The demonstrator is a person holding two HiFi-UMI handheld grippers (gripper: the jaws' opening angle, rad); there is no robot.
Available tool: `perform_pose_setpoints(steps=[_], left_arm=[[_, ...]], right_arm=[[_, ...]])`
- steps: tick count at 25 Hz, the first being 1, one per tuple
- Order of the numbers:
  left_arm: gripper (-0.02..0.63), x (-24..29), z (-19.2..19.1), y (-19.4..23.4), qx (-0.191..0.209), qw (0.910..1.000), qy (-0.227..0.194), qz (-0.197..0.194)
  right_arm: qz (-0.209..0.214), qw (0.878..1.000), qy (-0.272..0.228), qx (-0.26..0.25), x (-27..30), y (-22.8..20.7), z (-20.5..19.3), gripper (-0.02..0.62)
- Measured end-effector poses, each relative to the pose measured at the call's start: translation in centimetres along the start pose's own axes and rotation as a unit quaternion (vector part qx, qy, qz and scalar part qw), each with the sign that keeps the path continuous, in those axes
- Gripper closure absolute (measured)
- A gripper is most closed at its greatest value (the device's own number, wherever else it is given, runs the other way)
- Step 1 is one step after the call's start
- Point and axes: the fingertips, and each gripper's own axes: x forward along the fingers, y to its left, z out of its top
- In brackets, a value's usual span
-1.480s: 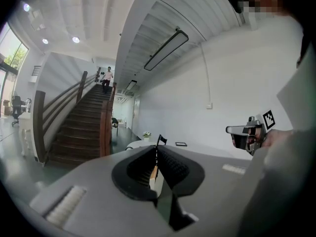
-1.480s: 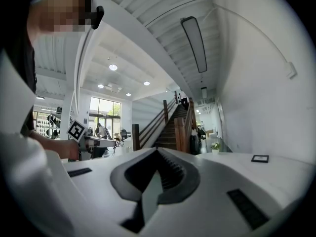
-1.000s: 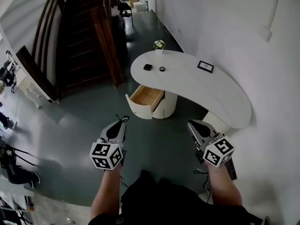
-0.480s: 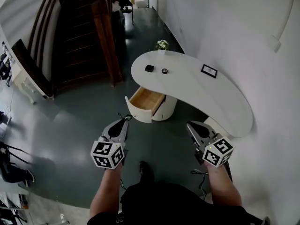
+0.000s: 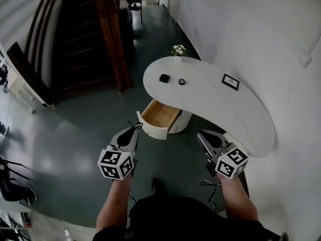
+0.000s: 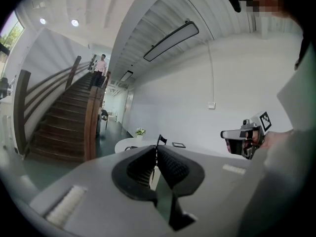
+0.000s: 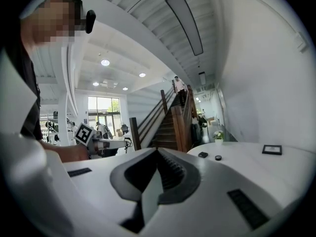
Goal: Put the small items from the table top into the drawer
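Observation:
On the white curved table (image 5: 215, 107) lie a small black square item (image 5: 164, 78) and a small round dark item (image 5: 182, 82); the right gripper view shows them too, the square item (image 7: 203, 154) and the round item (image 7: 218, 157). Under the table's left end a wooden drawer (image 5: 160, 115) stands pulled open. My left gripper (image 5: 134, 128) hangs shut over the floor just short of the drawer. At the table's near edge my right gripper (image 5: 200, 135) is shut as well. Neither holds anything. Both small items lie far beyond the jaws.
A framed picture (image 5: 230, 82) lies on the table and a small flower pot (image 5: 178, 50) stands at its far end. A dark wooden staircase (image 5: 85, 39) rises at the left, with a person (image 7: 178, 85) on it. White wall runs along the right. Dark green floor surrounds the table.
The table and open drawer have drawn nearer and shifted slightly right in the head view. Both grippers keep the same pose, shut and empty.

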Motion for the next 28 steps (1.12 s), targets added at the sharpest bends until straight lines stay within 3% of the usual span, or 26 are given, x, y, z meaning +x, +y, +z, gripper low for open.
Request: perform_pose_setpoints(steps=[13, 28], left_arm=[[0.581, 0.9, 1.0, 6.8, -0.011, 0.9998, -0.014, -0.008], [0.581, 0.1, -0.5, 10.8, -0.04, 0.999, -0.006, 0.019]], right_arm=[[0.014, 1.0, 0.019, -0.002, 8.5, 0.7, 0.8, 0.583], [0.064, 0.997, 0.041, 0.0, 14.9, 1.6, 0.5, 0.583]])
